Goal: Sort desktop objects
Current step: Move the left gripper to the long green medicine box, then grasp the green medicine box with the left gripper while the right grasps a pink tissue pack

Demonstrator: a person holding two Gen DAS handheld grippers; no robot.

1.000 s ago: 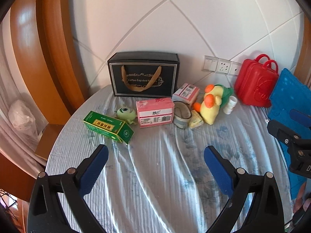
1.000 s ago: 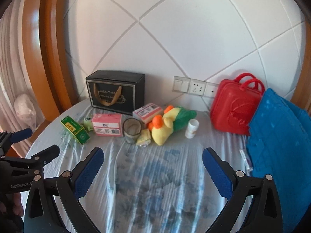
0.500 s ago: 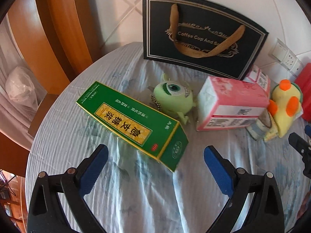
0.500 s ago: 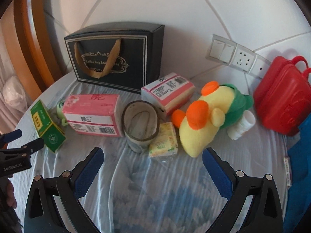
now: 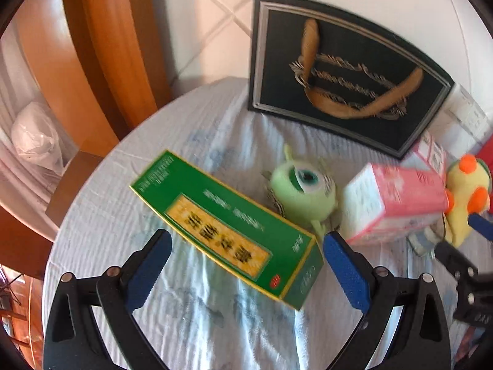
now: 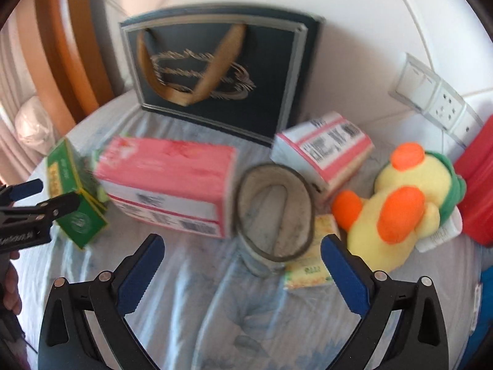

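Cloth-covered tabletop [image 5: 215,323] against white wall. Green box [image 5: 228,228] lies between the wide, empty left tongs [image 5: 246,265]; green toy [image 5: 303,195] just beyond. Right tongs [image 6: 242,268] wide, empty, cup [image 6: 272,215] between them, pink box [image 6: 166,182] left.

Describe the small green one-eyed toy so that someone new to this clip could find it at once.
Start at the black gift bag against the wall. In front of it, the green toy sits between the long green box and the pink box. It is the only round, pale green thing, with one big eye.
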